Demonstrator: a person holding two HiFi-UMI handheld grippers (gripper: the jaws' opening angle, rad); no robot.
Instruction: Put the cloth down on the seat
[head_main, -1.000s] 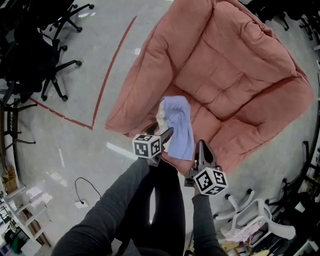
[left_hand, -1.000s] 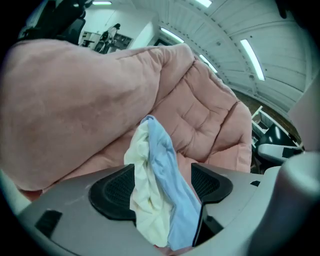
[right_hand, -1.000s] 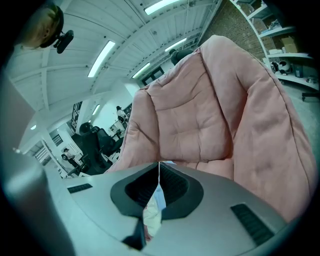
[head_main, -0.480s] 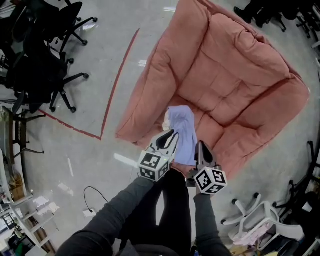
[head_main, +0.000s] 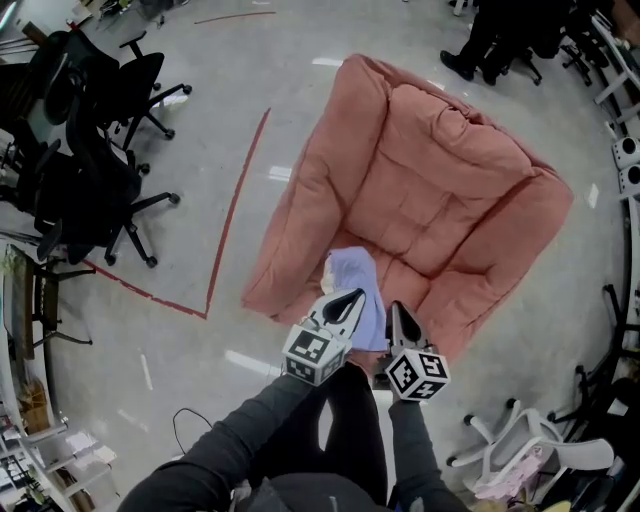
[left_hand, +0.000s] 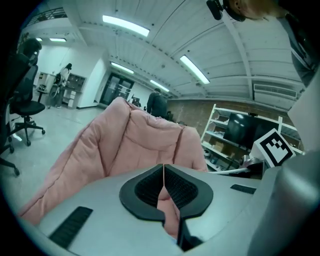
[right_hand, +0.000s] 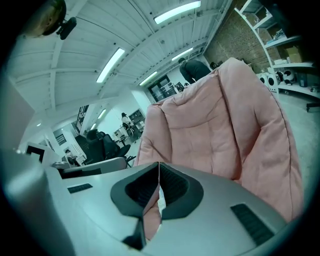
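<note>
Lavender fabric cloth (head_main: 355, 290) lies on padded pink armchair seat (head_main: 420, 200); left gripper (head_main: 350, 298) and right gripper (head_main: 397, 310), 2 tools, both clenched empty; advise lifting clear without snagging cloth.

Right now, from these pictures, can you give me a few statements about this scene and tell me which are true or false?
1. The cloth lies on the front of the seat. True.
2. The left gripper is clamped on the cloth. False: its jaws are shut with nothing between them.
3. The seat is blue. False: it is pink; the cloth is pale lavender.
4. Black office chairs stand on the floor left of the seat. True.
5. The right gripper has its jaws wide apart. False: they are together.
</note>
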